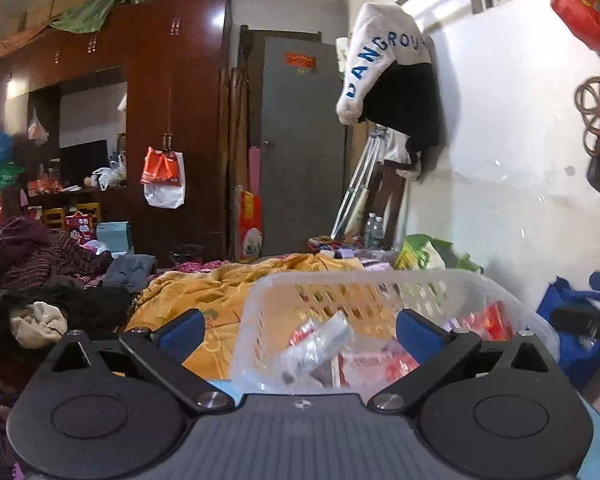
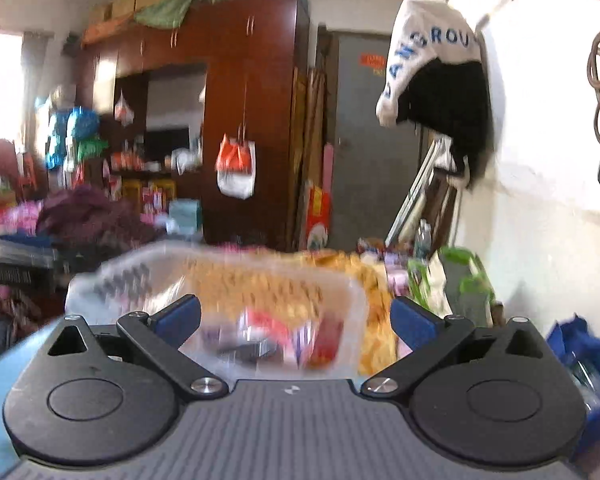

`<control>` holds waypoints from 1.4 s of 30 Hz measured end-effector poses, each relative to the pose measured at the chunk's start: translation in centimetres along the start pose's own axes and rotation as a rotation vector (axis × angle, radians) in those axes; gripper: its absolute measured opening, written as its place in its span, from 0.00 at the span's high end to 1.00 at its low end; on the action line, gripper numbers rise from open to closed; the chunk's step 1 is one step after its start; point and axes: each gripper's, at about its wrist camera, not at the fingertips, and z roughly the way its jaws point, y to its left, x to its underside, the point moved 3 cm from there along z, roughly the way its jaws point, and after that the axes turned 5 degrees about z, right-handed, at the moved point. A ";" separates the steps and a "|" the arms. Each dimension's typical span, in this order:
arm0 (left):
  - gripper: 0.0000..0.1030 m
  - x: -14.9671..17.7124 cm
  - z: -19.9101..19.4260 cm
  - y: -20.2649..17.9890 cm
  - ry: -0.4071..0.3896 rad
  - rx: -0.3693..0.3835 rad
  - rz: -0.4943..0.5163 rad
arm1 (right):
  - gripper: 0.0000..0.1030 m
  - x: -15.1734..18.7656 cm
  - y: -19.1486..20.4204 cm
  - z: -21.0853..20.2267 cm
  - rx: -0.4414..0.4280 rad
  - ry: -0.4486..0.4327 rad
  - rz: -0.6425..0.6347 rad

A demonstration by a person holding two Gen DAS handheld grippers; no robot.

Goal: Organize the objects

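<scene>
A: Clear plastic basket point(image 1: 364, 292), slotted walls, sits dead ahead of the left gripper point(image 1: 298, 330). Packets point(image 1: 324, 344) inside, red and see-through wrappers. Left view is sharp.

B: Right view is smeared. Same basket point(image 2: 148, 276), but left of centre there, its right corner near the gap of the right gripper point(image 2: 296, 320). Contents are only red and dark blurs.

A: Tongs?

B: Both pairs spread wide, blue pads far apart, nothing between them. Left pad point(image 1: 182, 330) hangs over the yellow blanket point(image 1: 204, 292), the other one over the basket's inside.

A: What does left show that right doesn't?

B: Dark clothes pile point(image 1: 52, 308) at far left, readable packets. Right shows a dark crate point(image 2: 16, 268) at left edge and a bright window.

A: Edges, room?

B: Basket's near rim is hidden under the left gripper body. Blue bag point(image 1: 572, 320) just beside the basket's right side, green bag point(image 1: 424, 252) behind it by the white wall. Blanket lies open to the basket's left, up to the clothes. Wardrobe point(image 1: 172, 120) and grey door point(image 1: 300, 140) stand well back.
</scene>
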 end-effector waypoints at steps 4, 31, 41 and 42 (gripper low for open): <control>0.01 0.2 -2.1 -0.4 -0.006 0.024 0.032 | 0.00 1.2 0.3 -0.9 -0.003 -0.002 0.015; 0.01 2.5 -4.6 -3.7 0.041 0.017 0.062 | 0.00 2.0 -2.4 -1.9 -0.012 -0.001 0.131; 0.01 2.7 -4.5 -3.9 0.057 0.024 0.057 | 0.00 2.4 -2.2 -1.6 0.003 0.001 0.106; 0.01 2.7 -4.5 -3.9 0.059 0.024 0.058 | 0.00 2.4 -2.2 -1.6 0.004 0.001 0.106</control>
